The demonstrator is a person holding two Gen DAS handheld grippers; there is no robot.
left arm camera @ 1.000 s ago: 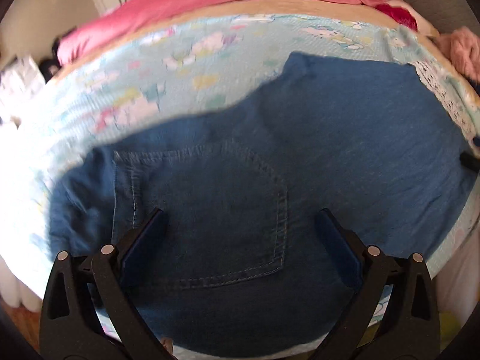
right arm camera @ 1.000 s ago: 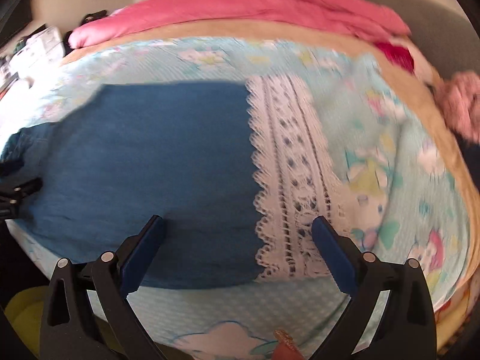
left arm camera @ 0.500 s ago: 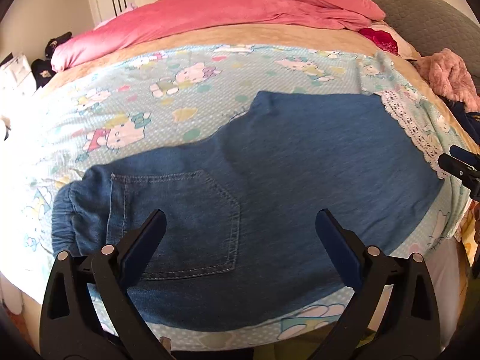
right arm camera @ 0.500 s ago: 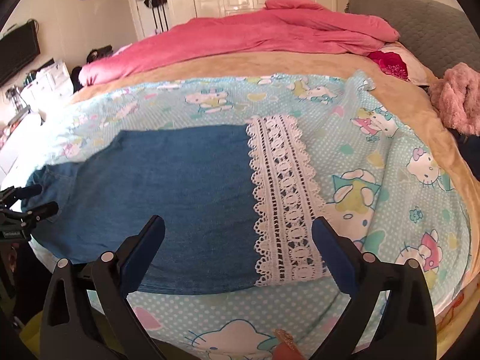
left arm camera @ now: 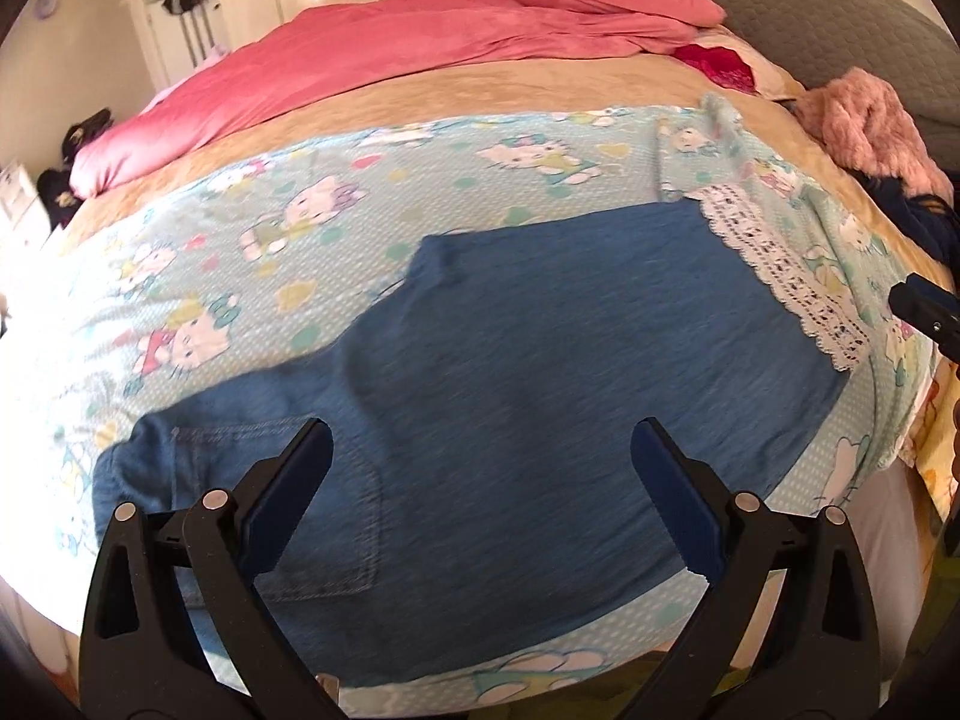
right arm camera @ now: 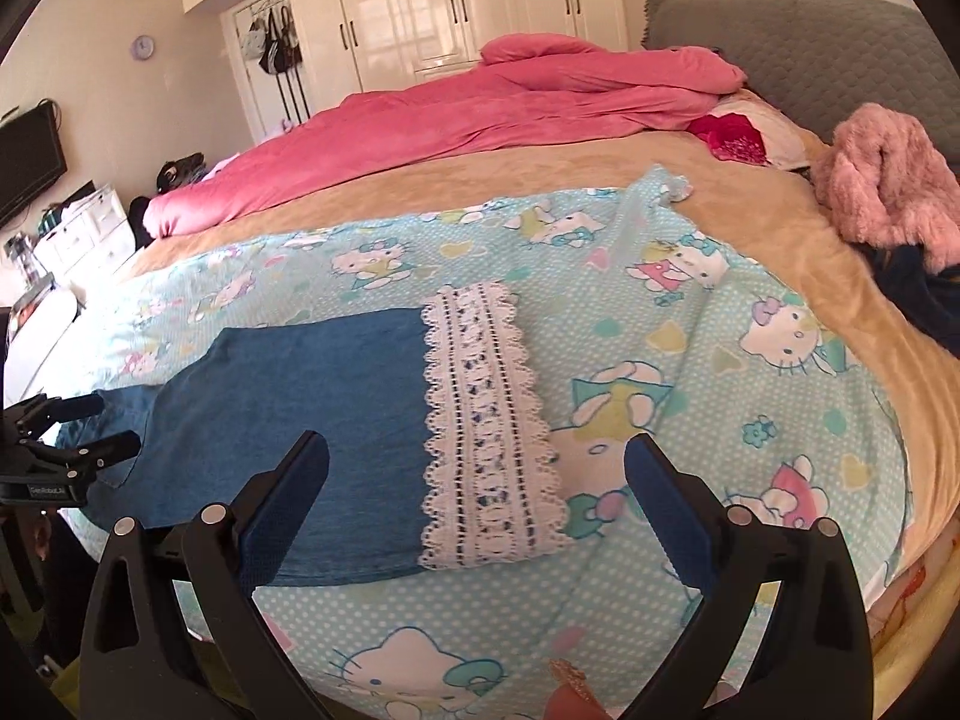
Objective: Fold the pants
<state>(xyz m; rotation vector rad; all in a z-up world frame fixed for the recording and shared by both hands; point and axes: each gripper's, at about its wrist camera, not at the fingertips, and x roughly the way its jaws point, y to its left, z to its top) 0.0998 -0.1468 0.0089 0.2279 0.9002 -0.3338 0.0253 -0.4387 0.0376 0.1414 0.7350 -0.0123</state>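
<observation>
Blue denim pants (left arm camera: 540, 384) lie flat on the cartoon-print sheet (left arm camera: 336, 204) near the bed's front edge, waist and back pocket (left arm camera: 336, 516) at the left, white lace hem (left arm camera: 780, 264) at the right. In the right wrist view the pants (right arm camera: 300, 396) and lace hem (right arm camera: 486, 432) lie ahead. My left gripper (left arm camera: 480, 468) is open and empty above the waist end. My right gripper (right arm camera: 477, 480) is open and empty above the hem end. Each gripper shows at the edge of the other's view, the right one (left arm camera: 927, 312) and the left one (right arm camera: 66, 438).
A pink duvet (right arm camera: 480, 102) lies heaped across the far side of the bed. A fluffy pink garment (right arm camera: 888, 180) over dark clothes (right arm camera: 918, 294) sits at the right edge. A grey headboard (right arm camera: 810, 36) stands behind. Wardrobes (right arm camera: 456, 6) and a dresser (right arm camera: 84, 228) line the room.
Both grippers have pulled back and up from the pants, so more of the bed and room shows. The pants stay flat on the sheet. Both grippers remain open.
</observation>
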